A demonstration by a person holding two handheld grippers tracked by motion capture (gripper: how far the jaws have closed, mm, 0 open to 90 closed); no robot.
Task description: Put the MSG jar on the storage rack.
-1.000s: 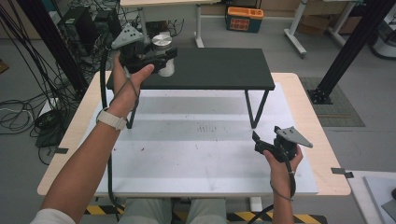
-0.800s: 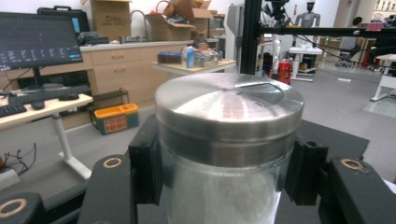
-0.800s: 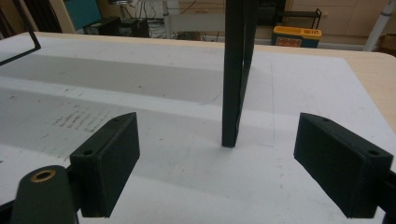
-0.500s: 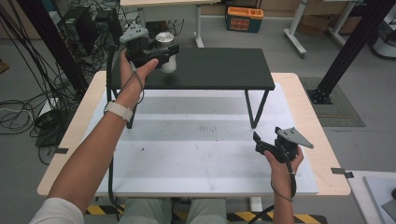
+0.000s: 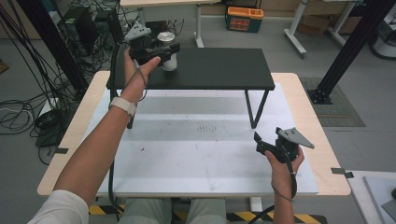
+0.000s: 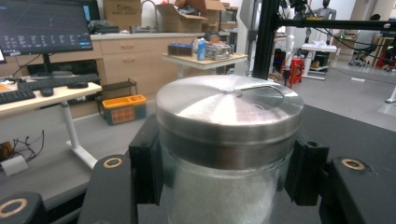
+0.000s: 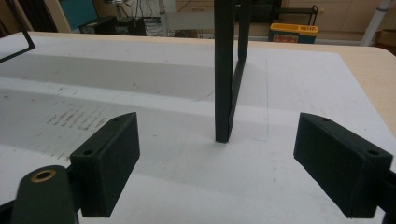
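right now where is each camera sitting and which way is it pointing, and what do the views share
High view: above the person's side, looking forward and down on the table; both forearms, left gripper and right gripper show.
Left gripper view: rides the left gripper, looking along its fingers at the jar between them, lab room beyond.
Right gripper view: rides the right gripper, low over the table, fingers spread toward the shelf leg.
Shared: jar and black shelf appear in the high and left views.
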